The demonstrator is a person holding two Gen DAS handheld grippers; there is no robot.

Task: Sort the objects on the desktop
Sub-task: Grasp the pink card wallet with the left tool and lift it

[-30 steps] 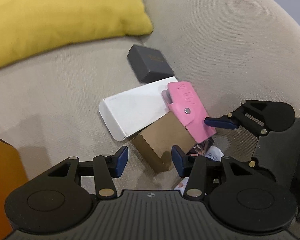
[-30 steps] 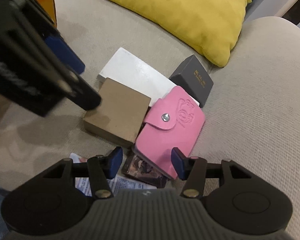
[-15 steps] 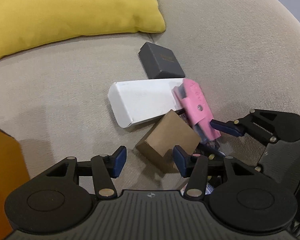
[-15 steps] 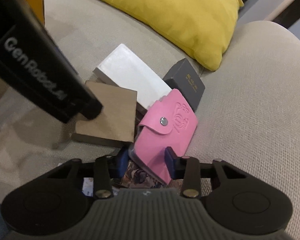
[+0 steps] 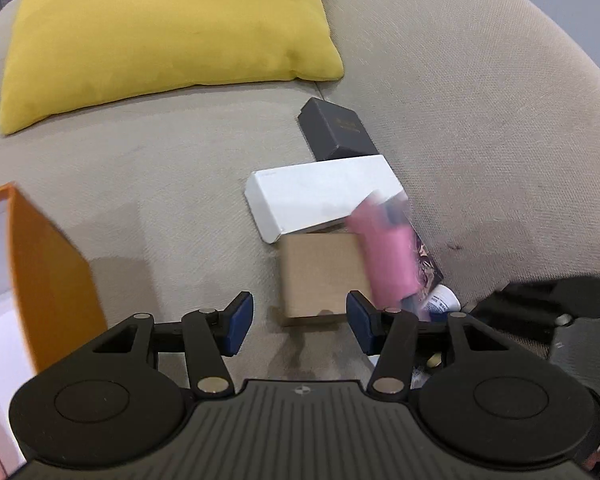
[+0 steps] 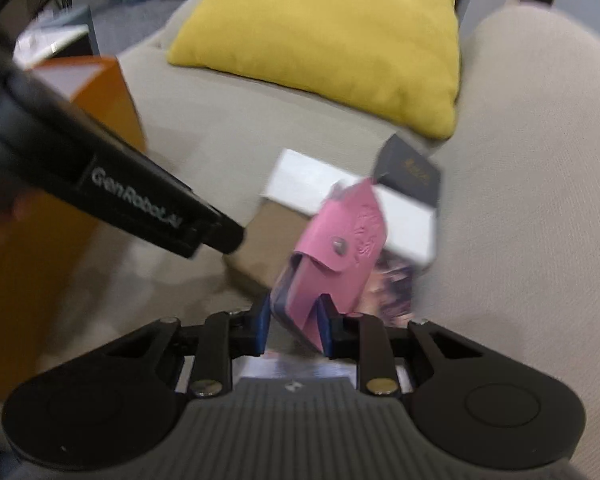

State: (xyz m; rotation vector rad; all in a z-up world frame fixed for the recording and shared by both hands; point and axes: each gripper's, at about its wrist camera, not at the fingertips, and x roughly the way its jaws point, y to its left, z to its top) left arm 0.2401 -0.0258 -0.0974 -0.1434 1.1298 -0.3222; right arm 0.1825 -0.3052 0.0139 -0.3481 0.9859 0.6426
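Note:
My right gripper [image 6: 294,326] is shut on the pink snap wallet [image 6: 336,256] and holds it tilted above the pile; the wallet also shows blurred in the left wrist view [image 5: 388,256]. Under it lie a brown cardboard box [image 5: 320,276], a white flat box [image 5: 320,196], a dark grey box [image 5: 336,130] and a printed card [image 6: 392,288]. My left gripper [image 5: 300,322] is open and empty, just in front of the brown box. The right gripper shows dark and blurred at the right of the left wrist view [image 5: 540,312].
All lies on a beige sofa seat [image 5: 160,184]. A yellow cushion [image 5: 160,36] rests at the back. An orange open box [image 5: 40,276] stands at the left; it also shows in the right wrist view [image 6: 96,92]. The left gripper's body [image 6: 100,184] crosses the right wrist view.
My right gripper closed on the pink wallet and lifted it off the pile, tilting it up. The left gripper drew back and left; the orange box came further into view.

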